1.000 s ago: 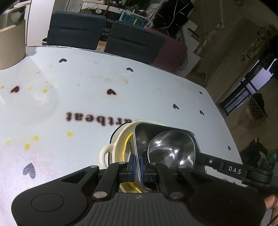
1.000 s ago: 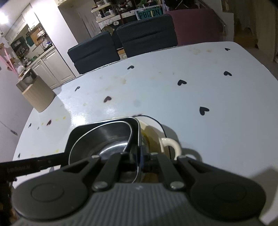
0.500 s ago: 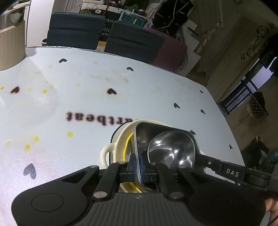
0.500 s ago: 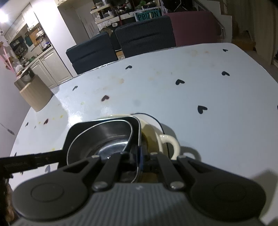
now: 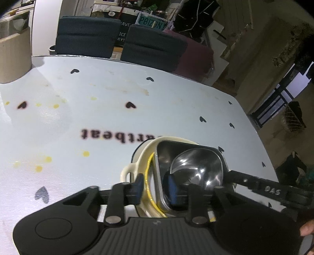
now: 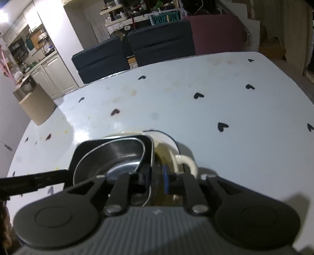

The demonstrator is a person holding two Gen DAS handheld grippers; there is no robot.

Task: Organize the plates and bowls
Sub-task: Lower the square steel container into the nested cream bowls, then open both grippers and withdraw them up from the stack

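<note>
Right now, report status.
Both hand-held grippers opening, steel tray rim between jaws. Tray sits nested in cream dish. Nothing in the way.

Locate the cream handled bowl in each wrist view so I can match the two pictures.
Left wrist view: the cream handled bowl sits lower centre, its loop handle to the picture's left, under the steel bowl.
Right wrist view: cream handled bowl lower centre, its handle to the picture's right of the steel bowl.
Shared landmark: the teal plate sign behind the chairs.

Steel bowl [image 5: 193,174] in handled dish [image 5: 127,172] on table [image 5: 98,121].
</note>
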